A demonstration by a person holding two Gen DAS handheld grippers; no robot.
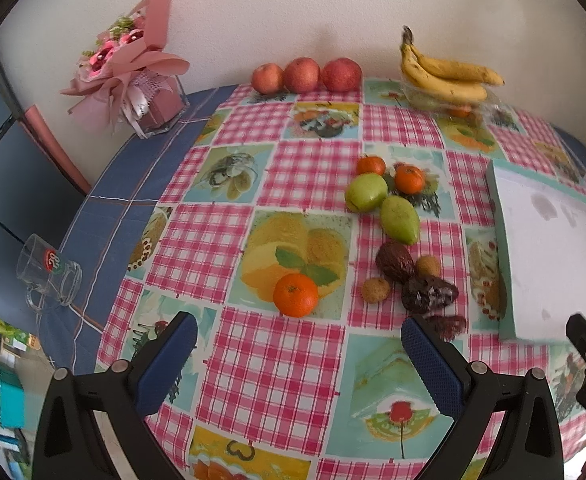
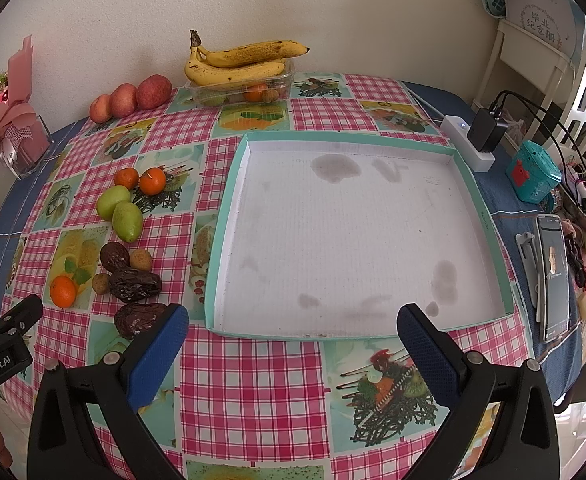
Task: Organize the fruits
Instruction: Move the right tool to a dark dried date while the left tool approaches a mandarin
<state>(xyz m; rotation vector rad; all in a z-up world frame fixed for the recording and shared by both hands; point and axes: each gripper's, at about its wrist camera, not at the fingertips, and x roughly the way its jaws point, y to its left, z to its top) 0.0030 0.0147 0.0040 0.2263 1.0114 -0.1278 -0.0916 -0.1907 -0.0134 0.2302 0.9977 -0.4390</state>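
hovering: both claws hang above the table with nothing in them; the left claw is spread wide and the right claw likewise, released.
tray: a shallow white tray with a teal rim lies on the table, empty, in front of the right claw; it looks like the likely place for the loose fruit, though that is a judgement.
near mandarin: the mandarin sits alone just ahead of the left claw, apart from the rest. likely light, firm-skinned, round and apt to roll; a hold across its widest girth with gentle pressure should suit.
far mandarins: two more mandarins lie farther off, close beside the green fruits.
green fruits: two green fruits, smooth and probably slippery, touching or nearly touching; best taken across the narrow middle.
dates: three dark wrinkled dates lie left of the tray, one just ahead of the right claw's left finger; soft and likely sticky, so a light squeeze along the short axis.
small brown fruits: two small round brown fruits lie among the dates; light, probably thin-shelled.
back row: three apples by the wall, heavier and hard; bananas rest on a clear container.
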